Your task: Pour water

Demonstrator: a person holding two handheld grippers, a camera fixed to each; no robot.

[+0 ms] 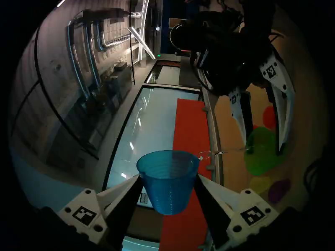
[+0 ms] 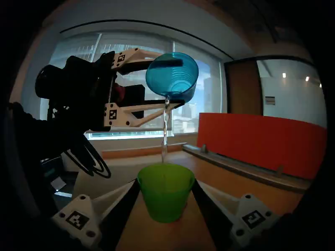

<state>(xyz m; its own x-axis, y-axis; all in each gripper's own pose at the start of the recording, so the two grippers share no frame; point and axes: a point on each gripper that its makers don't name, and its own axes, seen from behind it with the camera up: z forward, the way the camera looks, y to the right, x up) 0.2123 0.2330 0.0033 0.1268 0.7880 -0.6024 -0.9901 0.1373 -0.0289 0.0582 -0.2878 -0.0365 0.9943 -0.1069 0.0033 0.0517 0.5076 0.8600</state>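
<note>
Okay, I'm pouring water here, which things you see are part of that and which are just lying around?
Part of the job: blue cup, gripped by the left tool and tipped; water stream; green cup, gripped by the right tool.
Just around: orange partition; window; coloured spots on the table.

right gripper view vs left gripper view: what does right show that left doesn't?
Right gripper view: side-on look at the tilted blue cup, a clear water stream falling into the green cup, and the windows behind.
Left gripper view: top-down look at the table, with a red spot, a yellow spot and a purple spot beside the green cup.
Both: the two cups, each held between fingers, and the orange partition.
</note>
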